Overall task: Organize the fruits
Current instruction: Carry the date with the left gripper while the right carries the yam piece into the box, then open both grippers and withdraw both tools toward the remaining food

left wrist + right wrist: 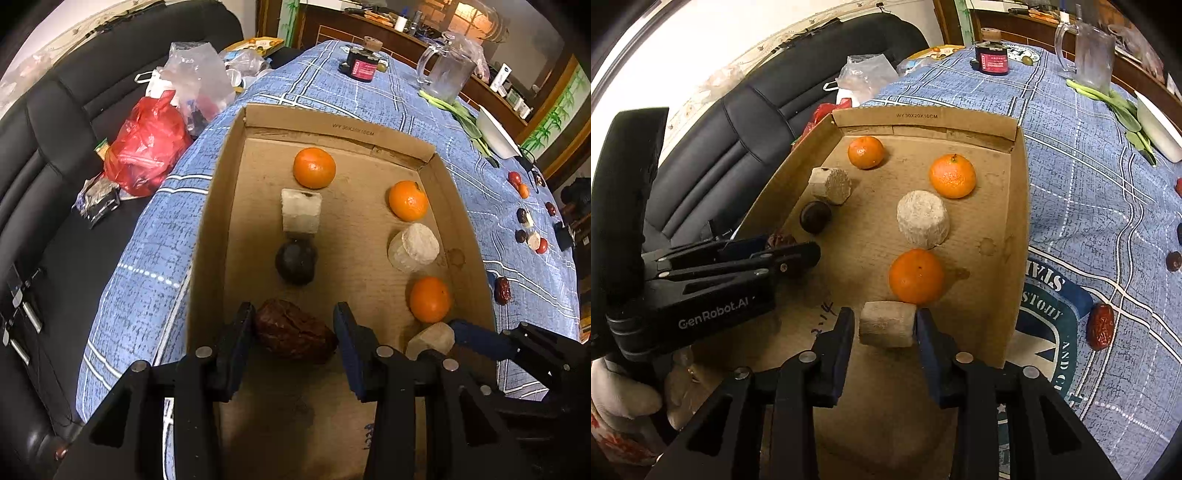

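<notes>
Wrinkled date (pixel 295 334) between left gripper (pixel 294 325) pads, cardboard box (pixel 207 206).

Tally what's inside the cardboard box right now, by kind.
Oranges: 3
Pale cylindrical pieces: 3
Dark round fruit: 1
Red date: 1
Total: 8 things in the cardboard box
</notes>
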Demonstrator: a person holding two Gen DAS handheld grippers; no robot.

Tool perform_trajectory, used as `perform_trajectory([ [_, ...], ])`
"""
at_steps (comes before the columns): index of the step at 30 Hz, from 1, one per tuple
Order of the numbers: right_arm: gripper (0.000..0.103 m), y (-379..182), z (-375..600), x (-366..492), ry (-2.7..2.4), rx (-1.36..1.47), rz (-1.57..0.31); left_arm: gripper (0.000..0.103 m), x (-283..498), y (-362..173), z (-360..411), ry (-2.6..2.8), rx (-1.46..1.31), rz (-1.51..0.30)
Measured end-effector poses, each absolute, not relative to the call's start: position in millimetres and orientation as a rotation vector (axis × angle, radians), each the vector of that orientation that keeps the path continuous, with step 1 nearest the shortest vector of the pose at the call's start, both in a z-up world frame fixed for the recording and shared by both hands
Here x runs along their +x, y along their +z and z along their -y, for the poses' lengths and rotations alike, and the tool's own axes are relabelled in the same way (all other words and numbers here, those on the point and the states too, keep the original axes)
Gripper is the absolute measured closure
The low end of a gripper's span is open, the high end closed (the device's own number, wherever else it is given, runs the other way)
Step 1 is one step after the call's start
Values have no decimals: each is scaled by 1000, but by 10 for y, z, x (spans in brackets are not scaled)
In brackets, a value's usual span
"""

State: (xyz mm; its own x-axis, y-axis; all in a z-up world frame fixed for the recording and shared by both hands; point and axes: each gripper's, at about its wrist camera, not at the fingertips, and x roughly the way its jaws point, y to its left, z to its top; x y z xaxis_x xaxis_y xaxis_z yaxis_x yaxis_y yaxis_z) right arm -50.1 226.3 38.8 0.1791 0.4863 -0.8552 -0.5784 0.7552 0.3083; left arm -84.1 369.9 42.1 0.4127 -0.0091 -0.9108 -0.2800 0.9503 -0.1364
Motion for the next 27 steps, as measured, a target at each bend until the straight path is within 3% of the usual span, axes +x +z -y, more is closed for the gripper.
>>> perform_trajectory([
  [6, 55, 575, -2052, -502, 742, -34, -1124, 52, -907, 694, -3564, 274, -169, -1083],
  [10, 54, 662, -1858, -492, 713, 14, -1105, 39, -925, 954, -3352, 341, -44, -1018],
  [27, 54, 954, -830, -555, 656, 116, -1038, 38, -983, 1503, -2207, 291, 162, -897],
])
